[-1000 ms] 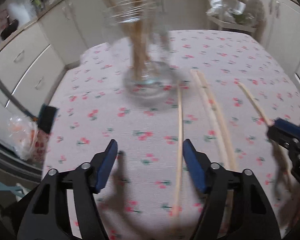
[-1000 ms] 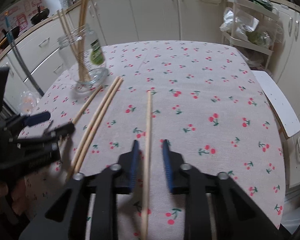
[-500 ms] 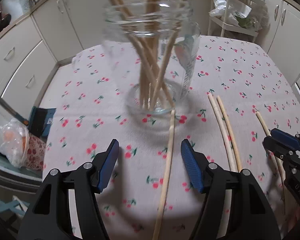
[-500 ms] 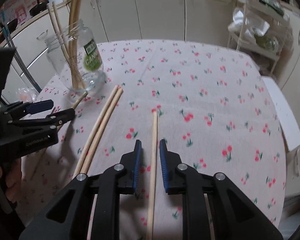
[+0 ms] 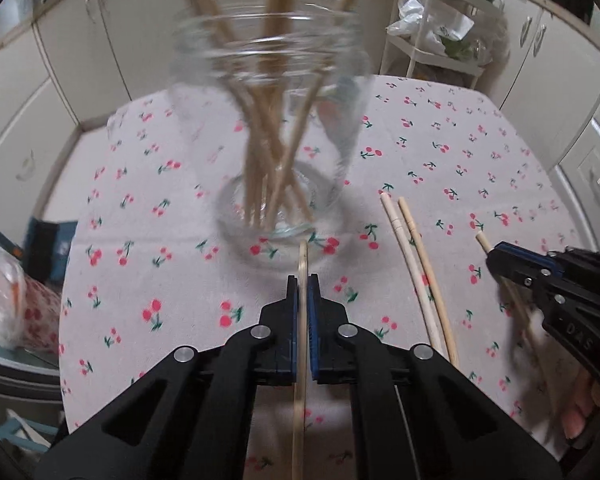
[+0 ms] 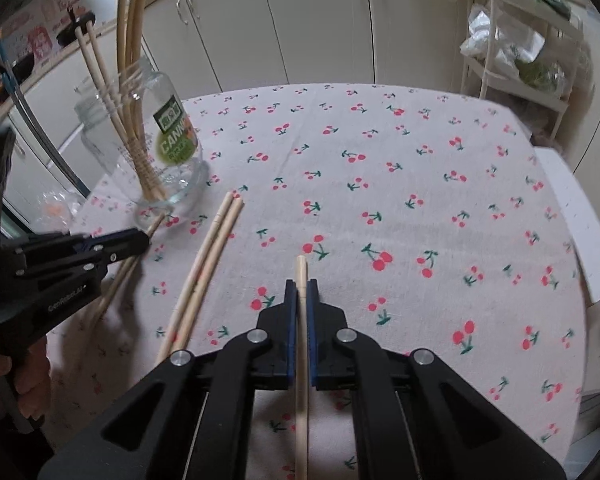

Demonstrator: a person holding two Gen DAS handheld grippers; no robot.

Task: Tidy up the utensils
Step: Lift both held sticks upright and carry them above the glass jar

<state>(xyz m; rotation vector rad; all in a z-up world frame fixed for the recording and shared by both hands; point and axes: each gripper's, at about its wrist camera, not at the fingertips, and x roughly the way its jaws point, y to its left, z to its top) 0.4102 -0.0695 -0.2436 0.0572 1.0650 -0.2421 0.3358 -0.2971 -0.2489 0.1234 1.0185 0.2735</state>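
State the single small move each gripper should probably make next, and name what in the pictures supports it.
Probably lift. The left gripper and right gripper are each shut on a chopstick lying flat on the tablecloth. The jar already holds upright chopsticks, so raising and tipping them comes next.

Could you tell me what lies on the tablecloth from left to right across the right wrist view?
Left gripper shut on a chopstick → glass jar → loose pair of chopsticks → right gripper shut on its chopstick.
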